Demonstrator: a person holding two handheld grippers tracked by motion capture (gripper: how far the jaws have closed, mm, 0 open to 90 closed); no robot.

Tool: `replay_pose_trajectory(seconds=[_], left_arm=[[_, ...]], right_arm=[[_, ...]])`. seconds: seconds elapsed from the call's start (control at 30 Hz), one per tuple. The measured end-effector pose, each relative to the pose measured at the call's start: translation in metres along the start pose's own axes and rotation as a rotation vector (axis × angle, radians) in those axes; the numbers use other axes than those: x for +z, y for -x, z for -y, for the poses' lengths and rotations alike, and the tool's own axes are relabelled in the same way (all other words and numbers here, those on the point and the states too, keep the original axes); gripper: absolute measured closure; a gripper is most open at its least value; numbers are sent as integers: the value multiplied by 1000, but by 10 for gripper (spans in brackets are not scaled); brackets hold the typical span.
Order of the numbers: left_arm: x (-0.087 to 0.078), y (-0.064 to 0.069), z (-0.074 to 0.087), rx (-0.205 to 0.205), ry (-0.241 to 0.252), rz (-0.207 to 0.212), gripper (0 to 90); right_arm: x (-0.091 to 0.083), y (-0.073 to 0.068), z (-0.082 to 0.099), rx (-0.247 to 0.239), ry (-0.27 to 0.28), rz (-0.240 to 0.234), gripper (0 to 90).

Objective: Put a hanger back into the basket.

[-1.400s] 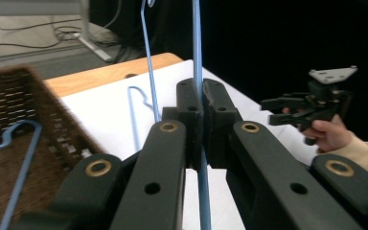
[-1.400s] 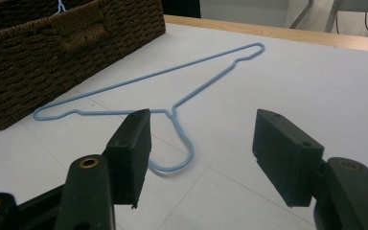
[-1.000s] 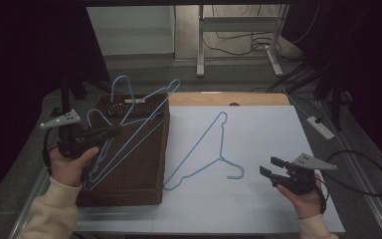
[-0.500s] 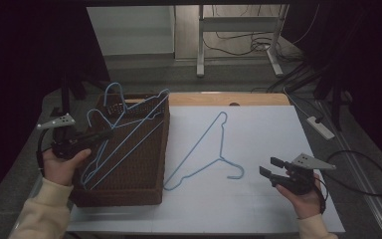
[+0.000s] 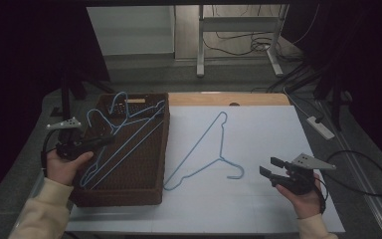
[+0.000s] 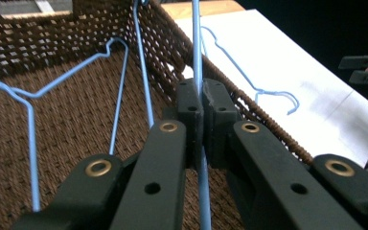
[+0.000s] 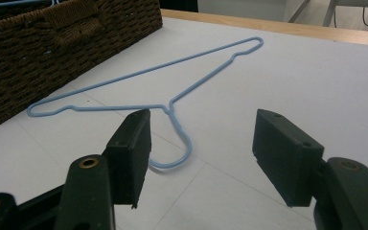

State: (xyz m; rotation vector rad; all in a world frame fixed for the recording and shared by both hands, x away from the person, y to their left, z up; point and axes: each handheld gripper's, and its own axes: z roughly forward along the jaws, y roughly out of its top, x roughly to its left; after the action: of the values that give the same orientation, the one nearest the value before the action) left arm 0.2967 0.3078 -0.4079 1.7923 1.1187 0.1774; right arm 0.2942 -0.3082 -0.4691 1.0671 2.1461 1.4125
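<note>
Gripping 1 blue hanger [image 6: 197, 57] in basket [image 5: 149, 191]: left gripper [image 6: 202, 112] | right gripper [image 7: 201, 153]: jaws apart, seemingly empty

Cream knitted sleeves with ribbed cuffs, left gripper [image 5: 97, 142] and right gripper [image 5: 271, 167] black, flat black jaws with brass-ringed rivets and small screw holes, grey three-cornered top plates, black trailing cables.

The left hand-held gripper [image 5: 107, 141] grips a blue hanger [image 5: 124, 139] over the basket [image 5: 144, 191]; another hanger [image 5: 205, 149] lies on the surface [image 5: 268, 129].
</note>
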Motion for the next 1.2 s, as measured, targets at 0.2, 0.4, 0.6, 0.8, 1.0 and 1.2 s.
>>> replay_pose_trajectory(seconds=[0.2, 0.4, 0.6, 0.8, 1.0, 1.2], left_arm=[[13, -6, 7, -6, -59, -9, 869], [27, -17, 12, -26, -104, -48, 869], [33, -20, 13, -7, -153, -168, 868], [39, -22, 12, 11, -221, -276, 867], [49, -28, 14, 4, -286, -361, 864], [56, -36, 16, 8, -352, -416, 864]], right_arm=[[0, 0, 0, 1, 0, 1, 391], [1, 0, 0, 1, -3, 2, 391], [1, 1, 1, 5, -5, 1, 391], [1, 0, 1, 2, -6, 2, 391], [1, 1, 1, 5, -7, 2, 391], [1, 1, 1, 4, -9, 2, 391]])
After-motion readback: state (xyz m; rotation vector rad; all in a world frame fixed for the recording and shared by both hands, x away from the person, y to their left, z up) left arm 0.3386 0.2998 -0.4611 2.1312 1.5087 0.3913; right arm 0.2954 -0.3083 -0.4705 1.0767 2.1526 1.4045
